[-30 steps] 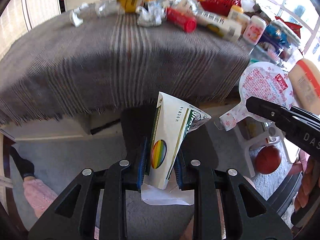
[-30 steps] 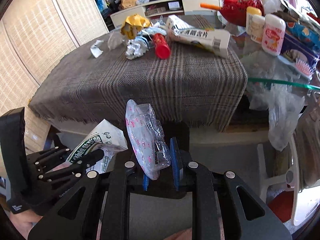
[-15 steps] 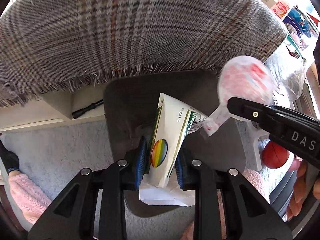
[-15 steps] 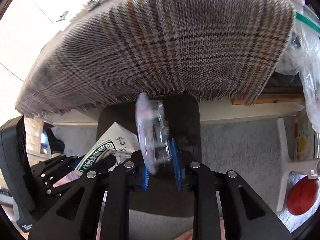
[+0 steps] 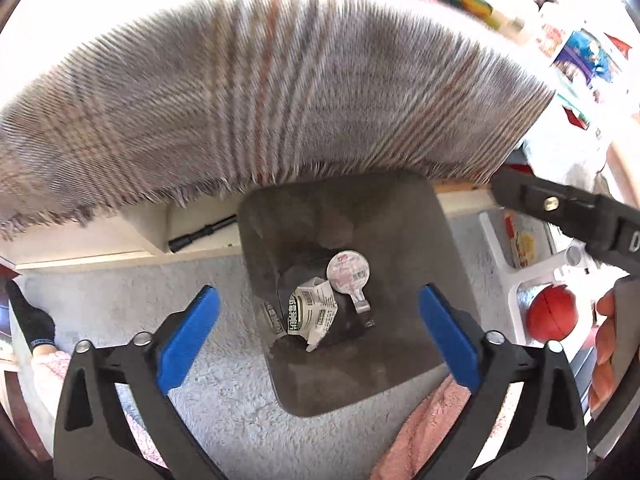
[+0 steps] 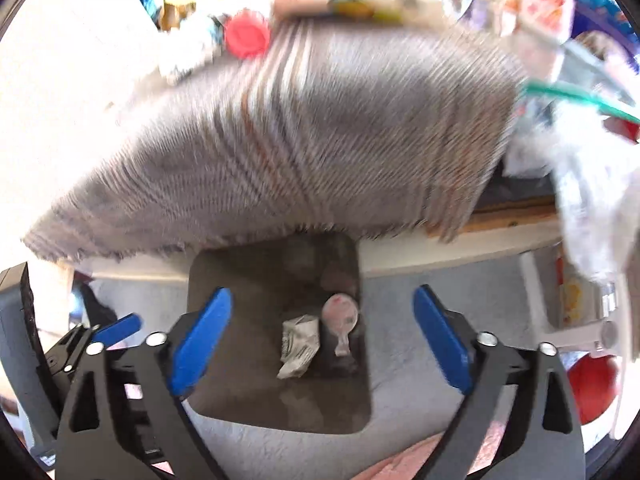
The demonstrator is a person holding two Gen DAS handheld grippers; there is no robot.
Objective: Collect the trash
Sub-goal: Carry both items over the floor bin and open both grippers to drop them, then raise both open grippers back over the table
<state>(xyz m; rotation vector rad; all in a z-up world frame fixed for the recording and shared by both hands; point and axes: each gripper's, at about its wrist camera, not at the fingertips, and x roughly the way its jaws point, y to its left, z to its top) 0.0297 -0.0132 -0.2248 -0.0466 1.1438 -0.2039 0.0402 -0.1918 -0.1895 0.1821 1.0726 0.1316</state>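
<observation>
Left wrist view shows my left claw [image 5: 318, 338] spread wide and empty above the dark trash bin [image 5: 420, 240] on the grey carpet [image 5: 224, 396]. Inside the bin lie a crumpled white carton [image 5: 313, 310] and, just beside it, a round foil lid with a tab [image 5: 348, 276]. My right claw [image 6: 320, 342] is likewise wide with nothing between its blue pads [image 6: 200, 340], and looks down into the same bin, where both pieces rest at the bottom.

So I judge two pieces of trash delivered. Much is left: on the tabletop under the plaid cloth [image 6: 300, 140], which overhangs the bin's far edge, I can make out a red cap [image 6: 247, 38] and blurred wrappers and packages at the far side. Which of those are trash I cannot tell through the blur.
</observation>
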